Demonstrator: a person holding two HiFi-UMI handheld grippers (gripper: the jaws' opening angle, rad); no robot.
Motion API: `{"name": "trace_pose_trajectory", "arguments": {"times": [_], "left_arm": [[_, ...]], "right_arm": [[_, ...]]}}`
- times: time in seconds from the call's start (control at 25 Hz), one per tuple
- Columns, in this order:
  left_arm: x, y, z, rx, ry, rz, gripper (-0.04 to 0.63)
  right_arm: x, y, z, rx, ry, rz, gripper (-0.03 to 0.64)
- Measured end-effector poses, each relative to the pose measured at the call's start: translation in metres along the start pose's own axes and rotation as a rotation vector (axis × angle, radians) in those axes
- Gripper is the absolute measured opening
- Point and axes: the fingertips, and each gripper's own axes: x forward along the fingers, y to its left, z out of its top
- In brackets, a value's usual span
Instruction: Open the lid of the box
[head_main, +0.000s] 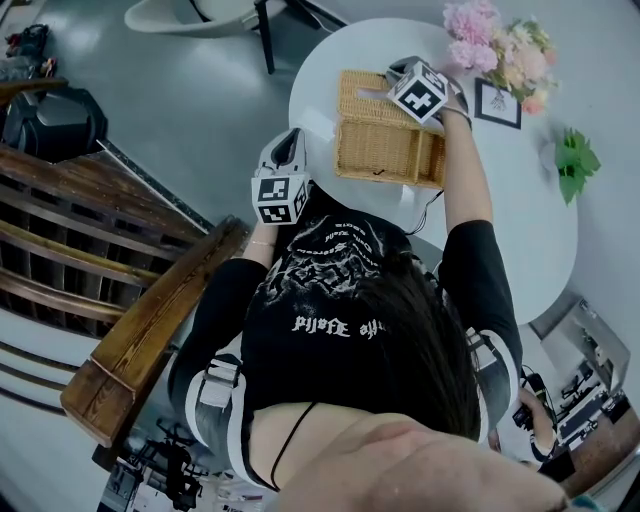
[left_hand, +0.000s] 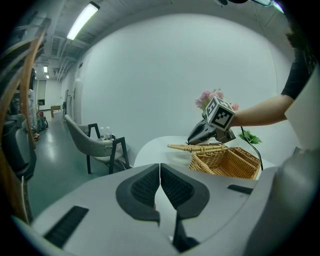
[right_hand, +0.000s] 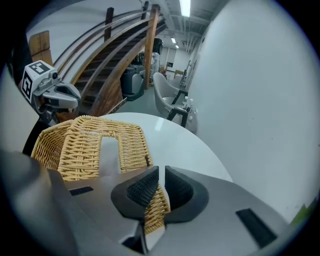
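**Wicker box open on the round bench, lid held out level by the right tongs**

Nearest the person, the left tongs (left_hand: 160, 172) are hovering short of the bench (head_main: 520, 200) edge, with their pads pressed together on nothing. Just beyond them, the wicker box (head_main: 385, 150) is standing on the white bench with its top open. The lid (right_hand: 127, 145) is lying out roughly level from the rim of the box farthest from the person. The right tongs (right_hand: 161, 176) are reaching down over the box and pinching the lid's woven outer edge, which is sitting in the narrow gap between the pads. Farther along the bench, well apart from the box, a framed card (head_main: 497, 103), pink flowers (head_main: 500, 50) and a green sprig (head_main: 575, 160) are sitting.
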Motion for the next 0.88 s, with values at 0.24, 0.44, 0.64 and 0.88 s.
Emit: {"name": "trace_pose_trajectory", "arguments": {"times": [0.24, 0.44, 0.64, 0.88], "left_arm": [[-0.001, -0.004, 0.002, 0.002, -0.010, -0.005, 0.025], [-0.004, -0.012, 0.006, 0.008, -0.028, -0.019, 0.025], [-0.012, -0.021, 0.016, -0.032, -0.075, -0.044, 0.025], [-0.026, -0.033, 0.025, -0.013, -0.114, -0.075, 0.025]], "right_arm": [[-0.016, -0.014, 0.003, 0.062, -0.060, -0.063, 0.127], [-0.043, -0.018, 0.010, 0.139, -0.165, -0.138, 0.127], [-0.071, -0.005, 0.011, 0.165, -0.234, -0.208, 0.127], [-0.108, 0.014, 0.012, 0.239, -0.327, -0.301, 0.127]]}}
